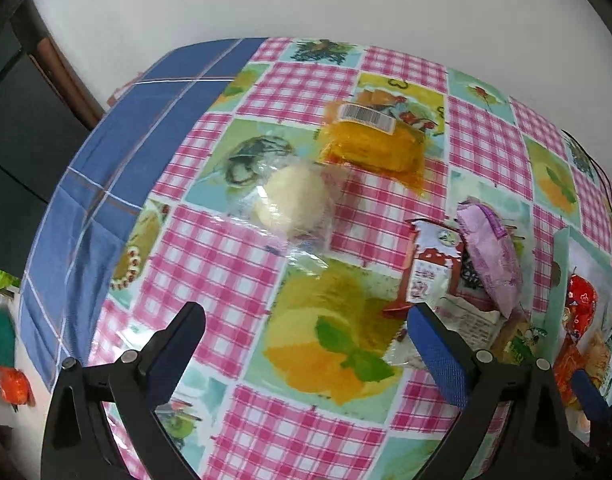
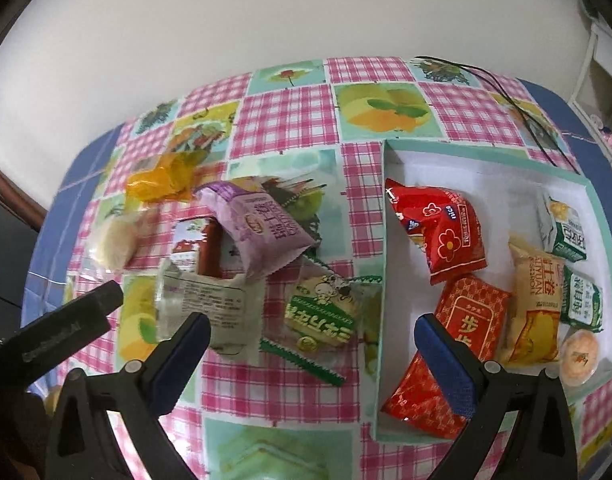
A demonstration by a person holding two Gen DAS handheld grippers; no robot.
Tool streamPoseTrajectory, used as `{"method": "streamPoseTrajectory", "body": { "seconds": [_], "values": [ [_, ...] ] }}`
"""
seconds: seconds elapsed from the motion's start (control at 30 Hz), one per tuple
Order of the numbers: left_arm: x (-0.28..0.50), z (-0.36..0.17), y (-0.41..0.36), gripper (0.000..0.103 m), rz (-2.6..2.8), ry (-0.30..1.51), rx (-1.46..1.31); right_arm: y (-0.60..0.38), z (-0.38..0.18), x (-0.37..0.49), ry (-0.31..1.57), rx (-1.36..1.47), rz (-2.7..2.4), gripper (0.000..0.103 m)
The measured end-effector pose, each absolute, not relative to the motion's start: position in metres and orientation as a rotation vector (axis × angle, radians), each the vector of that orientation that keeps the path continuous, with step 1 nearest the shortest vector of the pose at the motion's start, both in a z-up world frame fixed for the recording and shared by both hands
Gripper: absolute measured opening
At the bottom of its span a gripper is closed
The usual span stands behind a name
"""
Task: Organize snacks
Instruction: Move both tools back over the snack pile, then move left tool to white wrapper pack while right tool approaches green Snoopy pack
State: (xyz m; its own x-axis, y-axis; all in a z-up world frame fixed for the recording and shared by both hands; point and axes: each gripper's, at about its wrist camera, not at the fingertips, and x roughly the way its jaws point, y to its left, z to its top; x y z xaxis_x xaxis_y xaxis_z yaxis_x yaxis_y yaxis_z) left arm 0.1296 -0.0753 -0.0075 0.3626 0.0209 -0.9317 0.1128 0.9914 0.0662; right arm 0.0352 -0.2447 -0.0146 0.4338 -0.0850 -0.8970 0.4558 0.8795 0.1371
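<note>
I find my left gripper spread wide and empty above the checked tablecloth, with a pale wrapped bun ahead. My right gripper is likewise wide, holding nothing, over a green biscuit packet. The teal box to its right holds several snacks, among them a red packet.
</note>
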Motion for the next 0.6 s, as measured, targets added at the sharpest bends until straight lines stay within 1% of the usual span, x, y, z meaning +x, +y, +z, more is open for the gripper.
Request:
{"method": "streamPoseTrajectory", "body": {
  "seconds": [0.17, 0.43, 0.6],
  "values": [
    [0.129, -0.017, -0.097, 0.101, -0.115, 1.216, 0.134, -0.257, -0.017, 0.032, 1.087, 0.349, -0.416, 0.103],
    [0.131, -0.034, -0.124, 0.101, -0.162, 1.234, 0.066, -0.281, -0.020, 0.021, 1.098, 0.383, -0.465, 0.103],
    [0.130, -0.041, -0.138, 0.101, -0.208, 1.252, 0.076, -0.289, -0.023, 0.018, 1.104, 0.390, -0.482, 0.103]
  ]
}}
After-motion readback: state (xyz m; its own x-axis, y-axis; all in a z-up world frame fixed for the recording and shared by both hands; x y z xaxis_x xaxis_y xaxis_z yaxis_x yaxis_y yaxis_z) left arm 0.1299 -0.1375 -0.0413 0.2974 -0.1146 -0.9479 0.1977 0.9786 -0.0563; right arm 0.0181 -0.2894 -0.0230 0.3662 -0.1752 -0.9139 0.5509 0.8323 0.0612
